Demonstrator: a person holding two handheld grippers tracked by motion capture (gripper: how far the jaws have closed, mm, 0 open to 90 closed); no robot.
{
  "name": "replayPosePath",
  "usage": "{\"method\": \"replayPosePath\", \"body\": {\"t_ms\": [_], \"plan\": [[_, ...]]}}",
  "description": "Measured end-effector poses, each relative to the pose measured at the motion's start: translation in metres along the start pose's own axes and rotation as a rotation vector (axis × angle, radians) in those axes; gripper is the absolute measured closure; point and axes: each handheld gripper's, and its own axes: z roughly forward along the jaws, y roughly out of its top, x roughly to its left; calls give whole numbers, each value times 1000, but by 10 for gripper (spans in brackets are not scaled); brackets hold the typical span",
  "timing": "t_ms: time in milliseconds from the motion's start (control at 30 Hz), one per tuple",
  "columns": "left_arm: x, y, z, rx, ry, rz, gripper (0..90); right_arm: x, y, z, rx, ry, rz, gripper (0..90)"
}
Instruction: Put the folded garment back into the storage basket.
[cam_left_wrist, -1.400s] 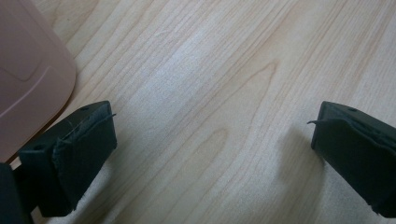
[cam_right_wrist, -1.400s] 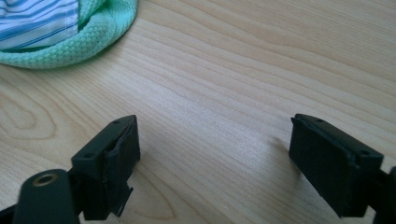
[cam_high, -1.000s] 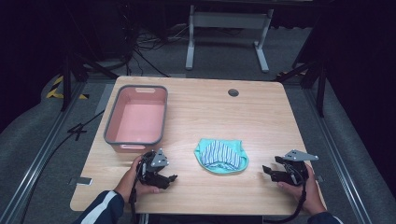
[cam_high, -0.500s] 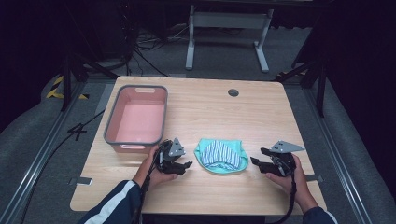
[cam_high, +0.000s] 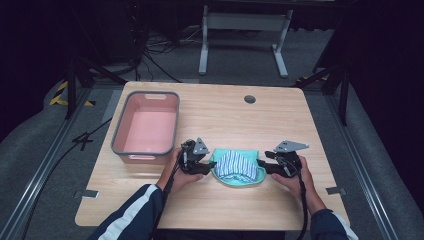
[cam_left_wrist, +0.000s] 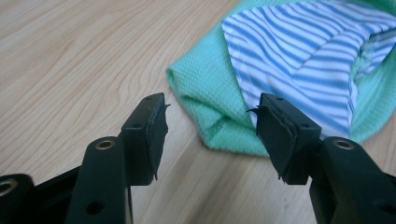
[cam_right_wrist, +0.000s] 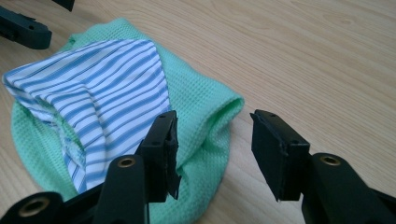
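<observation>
Both of your hands have swung in from the table's outer corners since a second ago, and now you bracket the cloth bundle (cam_high: 236, 167) from either side, near the front edge of the wooden table (cam_high: 280, 120). Your left gripper (cam_high: 206, 167) sits just at the bundle's left edge, your right gripper (cam_high: 262, 167) at its right edge, and both sets of jaws have just been closing. In the left gripper view the two black pads stand partly apart with the green waffle cloth (cam_left_wrist: 205, 100) bunched between and just beyond them, not pressed by either pad; the striped cloth (cam_left_wrist: 308, 60) lies on top, its far side cut off by the frame. In the right gripper view your jaws are likewise half open: the left pad overlaps the green fold (cam_right_wrist: 205, 116), the right pad hangs over bare wood, and whether that left pad actually touches the fabric is hard to make out. From above, your hands and the grey plates cover the fingertips, so contact can't be read there either. Left of your left hand, just beside it, sits the pink bin (cam_high: 147, 127), with a round cable hole (cam_high: 249, 99) at the table's far side.
</observation>
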Motion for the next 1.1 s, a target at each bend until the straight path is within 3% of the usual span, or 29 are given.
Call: {"method": "replayPosePath", "body": {"t_ms": [167,200,267,333,500,567,733,833,933,1100], "plan": [[1,2,8,13,24,11,459,2,6,10,13,14,-10,534],[3,3,10,14,10,5,464,2,6,12,25,13,-15,541],[6,3,13,24,22,-7,464,3,6,16,44,11,-15,546],[11,2,16,29,9,-34,441,3,5,19,63,10,-18,541],[16,0,22,55,-3,-42,374,3,0,26,102,-8,-6,530],[18,-1,23,54,-12,-57,343,3,-1,27,97,-4,-3,529],[18,1,25,55,-19,-42,308,3,-2,27,100,-6,4,501],[17,1,25,54,-25,-47,301,2,-3,27,100,-34,9,435],[16,1,27,47,-42,-56,280,3,-5,27,93,-25,21,458],[14,3,28,53,-30,-37,286,2,-7,27,76,16,34,551]]}}
